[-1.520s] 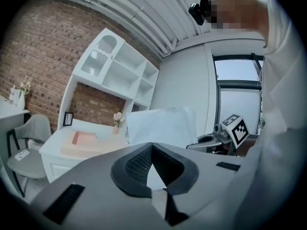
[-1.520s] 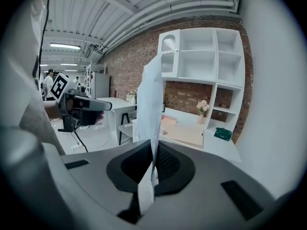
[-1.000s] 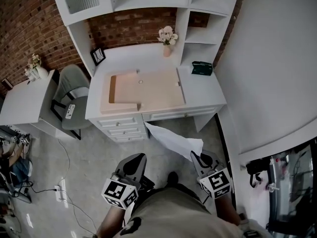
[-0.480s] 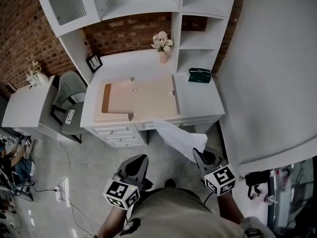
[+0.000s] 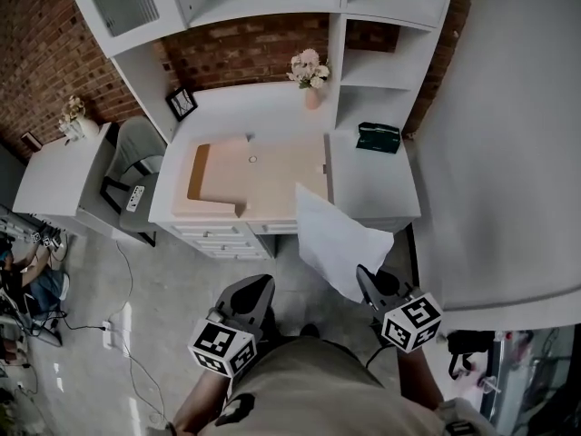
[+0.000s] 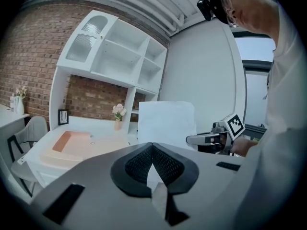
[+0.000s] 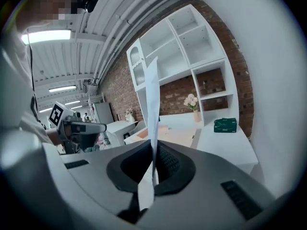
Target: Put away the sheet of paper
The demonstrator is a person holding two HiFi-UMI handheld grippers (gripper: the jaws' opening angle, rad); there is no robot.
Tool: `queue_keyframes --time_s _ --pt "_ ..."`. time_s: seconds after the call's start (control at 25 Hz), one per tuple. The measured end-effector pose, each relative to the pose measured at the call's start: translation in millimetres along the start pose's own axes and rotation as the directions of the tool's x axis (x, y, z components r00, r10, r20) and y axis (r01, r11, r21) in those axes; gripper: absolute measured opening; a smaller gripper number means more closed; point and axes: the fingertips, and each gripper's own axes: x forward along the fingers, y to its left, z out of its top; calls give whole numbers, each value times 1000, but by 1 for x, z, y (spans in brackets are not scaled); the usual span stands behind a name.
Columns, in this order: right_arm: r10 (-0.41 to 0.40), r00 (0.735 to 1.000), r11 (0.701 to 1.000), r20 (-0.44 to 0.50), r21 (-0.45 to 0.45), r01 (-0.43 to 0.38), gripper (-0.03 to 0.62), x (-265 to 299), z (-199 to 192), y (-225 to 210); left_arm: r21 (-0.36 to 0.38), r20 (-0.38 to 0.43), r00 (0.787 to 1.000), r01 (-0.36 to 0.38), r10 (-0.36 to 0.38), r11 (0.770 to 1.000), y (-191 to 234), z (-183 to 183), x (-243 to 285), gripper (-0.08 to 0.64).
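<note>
Two grippers: both are hovering before the white desk [image 5: 372, 184].
Right gripper [image 5: 370, 282]: is clamping the sheet of paper [image 5: 336, 234], which is standing upright in the air.
Left gripper [image 5: 255, 291]: jaws are pressing together on nothing.
Vase [image 5: 311, 98]: is holding pale flowers [image 5: 309, 64] on the desk.

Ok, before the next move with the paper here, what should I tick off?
1. Right gripper grips the sheet of paper: ok, jaws closed on its lower edge.
2. Left gripper free: ok, jaws together, nothing between them.
3. Sheet uncreased: cannot tell; it curves a little.
4. Desk pad free to take it: ok, apart from one small round item.
5. Green box and vase off the path: ok, both toward the back of the desk.
</note>
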Motion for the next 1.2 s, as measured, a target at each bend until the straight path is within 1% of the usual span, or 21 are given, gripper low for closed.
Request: queue_keyframes --time_s 0.12,0.28,0.56,0.68,0.96,1.04,1.2 --pt "20 1000 999 15 46 -20 28 5 1 -3 11 -6 1000 23 -23 1000 0 3 13 15" --pt "-11 1000 999 14 46 10 28 13 2 -9 32 11 998 61 -62 998 6 11 27 15" --pt "-70 997 997 -26 31 71 28 38 13 -7 43 17 994 111 -112 993 41 22 41 15" --pt "-90 995 996 -38 12 90 28 56 23 -3 21 14 993 119 -119 993 66 25 45 15" --pt "-134 989 991 -69 12 135 28 97 41 8 -40 2 991 130 -130 991 127 29 47 15" --pt "-144 986 989 -85 3 145 28 109 45 12 -56 18 992 124 -123 991 144 31 47 15" --pt "-171 978 985 -116 -46 167 28 132 58 15 -88 48 991 127 -123 988 171 34 49 15"
